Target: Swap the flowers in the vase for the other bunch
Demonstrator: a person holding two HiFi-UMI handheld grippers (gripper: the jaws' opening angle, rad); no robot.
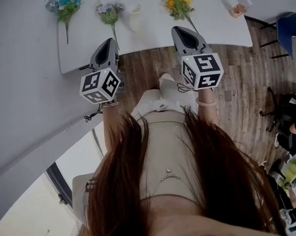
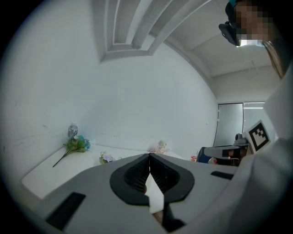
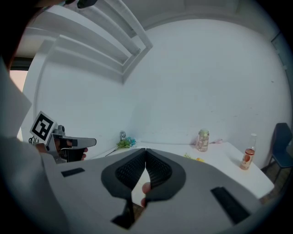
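Left tool (image 1: 109, 42) and right tool (image 1: 177, 30): jaws together on both, nothing between them, both at the near edge of the table (image 1: 76, 45).

Judged step: the approach. Open one tool before reaching the vase (image 1: 135, 15), pinch the stems low, and lift straight up so the vase stays standing.

The vase stood between a purple bunch (image 1: 109, 11) and a yellow bunch (image 1: 180, 5) — a blue bunch (image 1: 67, 6) lay further left.

Whether the vase held flowers could not be read: too small, and the table's far side was cut off.

White table (image 1: 149, 39) against a pale wall (image 1: 18, 72), wood-plank floor (image 1: 244, 86) (blue chair (image 1: 287, 26) at its right edge)
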